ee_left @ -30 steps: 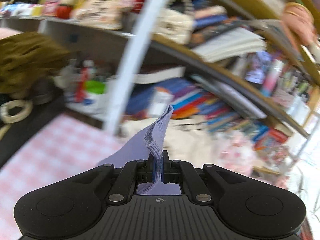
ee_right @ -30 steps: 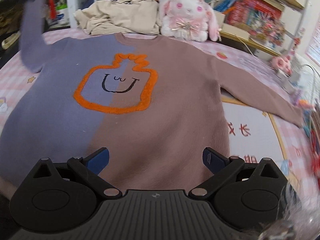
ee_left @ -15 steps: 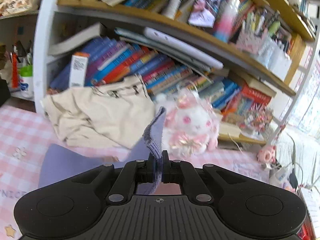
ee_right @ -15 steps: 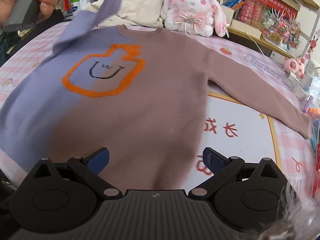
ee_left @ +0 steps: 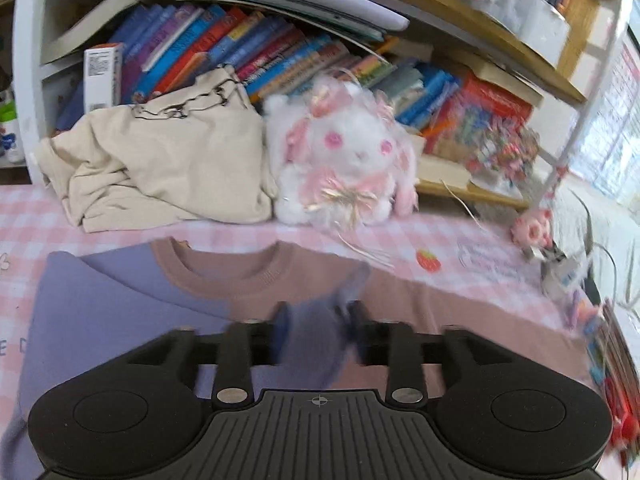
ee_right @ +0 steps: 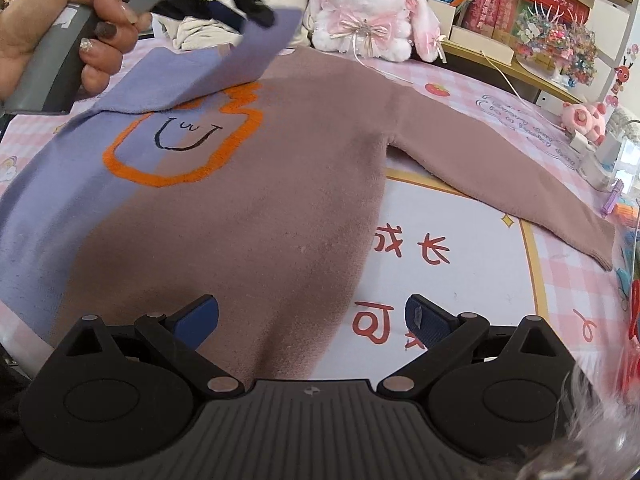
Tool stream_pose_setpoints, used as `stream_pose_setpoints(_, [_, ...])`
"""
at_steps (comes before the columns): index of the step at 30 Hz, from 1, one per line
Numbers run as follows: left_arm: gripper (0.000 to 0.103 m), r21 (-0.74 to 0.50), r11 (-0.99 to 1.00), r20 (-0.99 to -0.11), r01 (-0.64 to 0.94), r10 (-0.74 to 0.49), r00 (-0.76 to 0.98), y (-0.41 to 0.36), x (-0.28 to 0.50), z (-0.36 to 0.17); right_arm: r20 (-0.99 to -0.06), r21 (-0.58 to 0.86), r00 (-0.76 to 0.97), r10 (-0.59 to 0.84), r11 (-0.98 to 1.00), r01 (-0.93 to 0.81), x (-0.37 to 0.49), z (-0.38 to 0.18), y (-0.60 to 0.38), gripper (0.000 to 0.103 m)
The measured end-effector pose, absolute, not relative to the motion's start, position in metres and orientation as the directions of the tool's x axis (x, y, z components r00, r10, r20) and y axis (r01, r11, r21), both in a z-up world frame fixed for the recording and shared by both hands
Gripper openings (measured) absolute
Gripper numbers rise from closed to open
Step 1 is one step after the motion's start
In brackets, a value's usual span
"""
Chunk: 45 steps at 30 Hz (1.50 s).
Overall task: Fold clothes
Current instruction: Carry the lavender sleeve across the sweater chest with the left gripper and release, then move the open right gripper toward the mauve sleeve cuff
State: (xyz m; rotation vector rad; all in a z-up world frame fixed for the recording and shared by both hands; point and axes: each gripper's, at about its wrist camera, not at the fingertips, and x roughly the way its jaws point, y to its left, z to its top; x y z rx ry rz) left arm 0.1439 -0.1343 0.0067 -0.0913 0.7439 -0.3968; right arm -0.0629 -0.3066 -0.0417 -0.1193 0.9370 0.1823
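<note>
While the right tool [ee_right: 312, 316] gapes empty over the sweater [ee_right: 248, 200] hem, the left tool [ee_left: 318, 328], parted, frees the purple sleeve [ee_right: 224, 68].

In the left wrist view we find the left gripper [ee_left: 318, 332] smeared by motion blur at lower centre, so we cannot tell whether its jaws touch the lilac sleeve [ee_left: 316, 344] between them. The sweater [ee_right: 224, 216] runs off the left edge of the right wrist frame. The hand [ee_right: 60, 28] at upper left is cropped at the wrist.
</note>
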Motion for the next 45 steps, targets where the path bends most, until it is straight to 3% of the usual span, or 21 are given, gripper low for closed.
stream_pose_setpoints(3, [0.050, -0.126, 0.914, -0.603, 0.386, -0.379, 0.702, -0.133, 0.117, 0.015, -0.810, -0.007, 0.574, 0.120, 0.977, -0.214, -0.063, -0.042, -0.305, 0.101])
stream_pose_setpoints(6, [0.050, -0.014, 0.920, -0.613, 0.391, -0.317, 0.724, -0.120, 0.086, 0.016, -0.809, 0.016, 0.571, 0.137, 0.977, -0.212, -0.063, -0.044, -0.302, 0.101])
stream_pose_setpoints(12, [0.050, 0.207, 0.949, -0.672, 0.239, -0.040, 0.740, -0.058, 0.020, -0.007, -0.802, 0.053, 0.579, 0.144, 0.984, -0.172, -0.064, -0.043, -0.299, 0.097])
stream_pose_setpoints(15, [0.050, 0.247, 0.954, -0.684, 0.172, 0.046, 0.728, -0.025, -0.008, -0.019, -0.797, 0.053, 0.589, 0.132, 0.987, -0.149, -0.067, -0.041, -0.296, 0.092])
stream_pose_setpoints(18, [0.050, 0.150, 0.984, -0.744, 0.097, 0.048, 0.666, 0.010, -0.020, -0.030, -0.798, 0.045, 0.594, 0.102, 0.993, -0.110, -0.071, -0.039, -0.294, 0.088])
stream_pose_setpoints(22, [0.049, -0.004, 1.000, -0.781, 0.026, -0.019, 0.624, 0.042, -0.022, -0.040, -0.807, 0.024, 0.589, 0.042, 0.999, -0.039, -0.077, -0.039, -0.290, 0.073])
stream_pose_setpoints(26, [0.044, -0.075, 0.997, -0.791, -0.010, -0.053, 0.610, 0.062, -0.022, -0.048, -0.827, 0.021, 0.562, -0.006, 0.999, 0.041, -0.083, -0.045, -0.292, 0.060])
stream_pose_setpoints(30, [0.028, -0.162, 0.987, -0.805, -0.023, -0.119, 0.581, 0.081, -0.022, -0.056, -0.828, 0.063, 0.560, -0.010, 0.992, 0.111, -0.092, -0.047, -0.294, 0.050])
stream_pose_setpoints(31, [0.026, -0.191, 0.981, -0.804, -0.027, -0.140, 0.577, 0.084, -0.022, -0.056, -0.826, 0.078, 0.563, -0.002, 0.990, 0.117, -0.093, -0.047, -0.294, 0.042])
stream_pose_setpoints(33, [0.006, -0.247, 0.968, -0.801, -0.036, -0.183, 0.571, 0.090, -0.023, -0.058, -0.824, 0.094, 0.567, 0.009, 0.988, 0.121, -0.096, -0.046, -0.290, 0.032])
stream_pose_setpoints(35, [0.004, -0.303, 0.952, -0.794, -0.045, -0.226, 0.564, 0.096, -0.023, -0.060, -0.820, 0.115, 0.572, 0.028, 0.987, 0.116, -0.097, -0.046, -0.287, 0.014])
stream_pose_setpoints(45, [0.004, -0.261, 0.963, -0.785, -0.068, -0.171, 0.596, 0.127, -0.026, -0.057, -0.816, 0.093, 0.574, 0.071, 0.996, 0.010, -0.088, -0.045, -0.243, 0.013])
